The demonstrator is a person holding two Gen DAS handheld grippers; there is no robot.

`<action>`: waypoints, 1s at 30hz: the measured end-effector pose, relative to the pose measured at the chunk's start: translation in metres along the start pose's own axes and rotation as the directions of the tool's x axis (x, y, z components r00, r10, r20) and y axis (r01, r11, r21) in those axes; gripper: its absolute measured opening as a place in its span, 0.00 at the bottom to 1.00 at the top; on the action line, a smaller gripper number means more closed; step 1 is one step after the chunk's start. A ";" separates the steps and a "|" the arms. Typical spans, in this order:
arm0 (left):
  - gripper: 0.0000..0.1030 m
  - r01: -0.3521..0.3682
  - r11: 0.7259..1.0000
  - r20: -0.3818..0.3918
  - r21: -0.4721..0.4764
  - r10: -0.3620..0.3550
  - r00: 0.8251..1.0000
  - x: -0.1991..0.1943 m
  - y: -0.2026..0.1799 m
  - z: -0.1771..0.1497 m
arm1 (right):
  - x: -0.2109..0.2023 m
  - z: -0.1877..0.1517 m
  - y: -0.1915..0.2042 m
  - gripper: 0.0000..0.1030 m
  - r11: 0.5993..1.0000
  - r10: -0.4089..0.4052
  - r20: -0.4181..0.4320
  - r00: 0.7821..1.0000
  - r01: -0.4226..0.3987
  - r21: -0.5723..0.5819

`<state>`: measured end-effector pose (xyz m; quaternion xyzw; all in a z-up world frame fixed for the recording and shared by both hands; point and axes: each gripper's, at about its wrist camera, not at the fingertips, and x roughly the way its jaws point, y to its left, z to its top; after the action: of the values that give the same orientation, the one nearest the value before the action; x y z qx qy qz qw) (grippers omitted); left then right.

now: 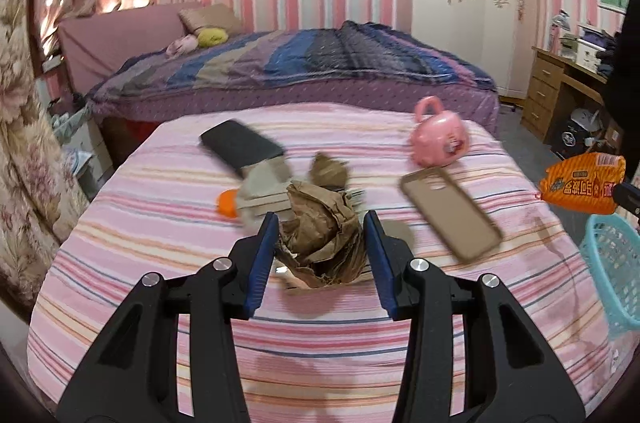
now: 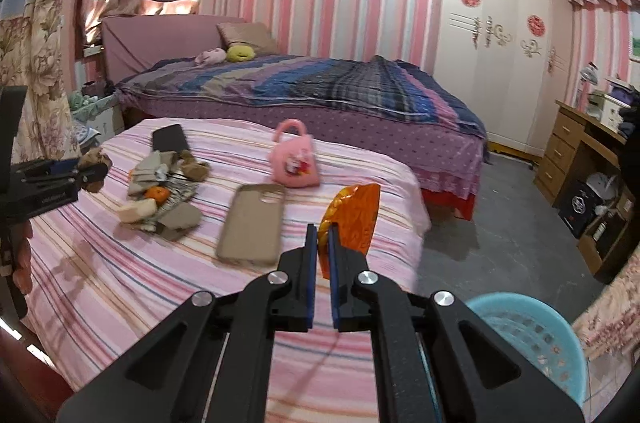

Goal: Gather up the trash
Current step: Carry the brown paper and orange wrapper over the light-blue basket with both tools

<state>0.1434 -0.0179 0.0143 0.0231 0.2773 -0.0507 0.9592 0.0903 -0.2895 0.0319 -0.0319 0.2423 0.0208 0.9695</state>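
Observation:
My left gripper [image 1: 320, 223] holds a crumpled brown paper ball [image 1: 322, 235] between its blue pads above the pink striped bed; it shows in the right wrist view [image 2: 94, 169] too. My right gripper [image 2: 323, 229] is shut on an orange snack wrapper [image 2: 352, 223], also seen at the right edge of the left wrist view [image 1: 580, 187]. A pile of trash lies on the bed: grey paper scraps [image 2: 160, 167], an orange cap [image 2: 156, 193], a brown wad [image 1: 328, 171]. A turquoise basket [image 2: 532, 339] stands beside the bed, below my right gripper.
On the bed lie a tan phone case [image 2: 252, 223], a black phone [image 2: 170, 139] and a pink toy handbag [image 2: 294, 159]. A second bed with a striped quilt [image 2: 320, 87] stands behind. A wooden desk [image 2: 580, 143] and white wardrobe [image 2: 500, 43] stand at the right.

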 end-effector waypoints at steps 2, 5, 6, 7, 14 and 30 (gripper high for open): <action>0.42 0.027 1.000 0.011 0.002 -0.027 1.000 -0.006 -0.019 0.001 | -0.008 -0.004 -0.015 0.05 1.000 -0.018 -0.002 1.000 0.018 0.015; 0.42 0.057 0.998 0.018 0.016 -0.057 0.998 -0.010 -0.047 -0.001 | -0.022 -0.015 -0.047 0.05 0.998 -0.049 -0.004 0.999 0.049 0.050; 0.42 0.069 0.997 0.018 0.028 -0.069 0.997 -0.011 -0.060 -0.002 | -0.024 -0.017 -0.053 0.05 0.997 -0.053 -0.005 0.999 0.053 0.057; 0.42 0.081 0.996 0.016 0.039 -0.082 0.997 -0.011 -0.072 -0.002 | -0.028 -0.020 -0.060 0.05 0.996 -0.059 -0.007 0.998 0.059 0.068; 0.42 0.169 0.980 0.002 0.101 -0.170 0.985 -0.013 -0.153 -0.011 | -0.049 -0.047 -0.112 0.05 0.984 -0.108 -0.031 0.994 0.111 0.136; 0.42 0.315 0.931 -0.041 0.187 -0.313 0.949 -0.008 -0.291 -0.033 | -0.049 -0.096 -0.192 0.05 0.962 -0.136 -0.141 0.981 0.165 0.219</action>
<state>0.0875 -0.3044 -0.0137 0.0709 0.2765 -0.2296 0.9305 0.0129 -0.4891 -0.0199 0.0607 0.3000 -0.0833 0.9483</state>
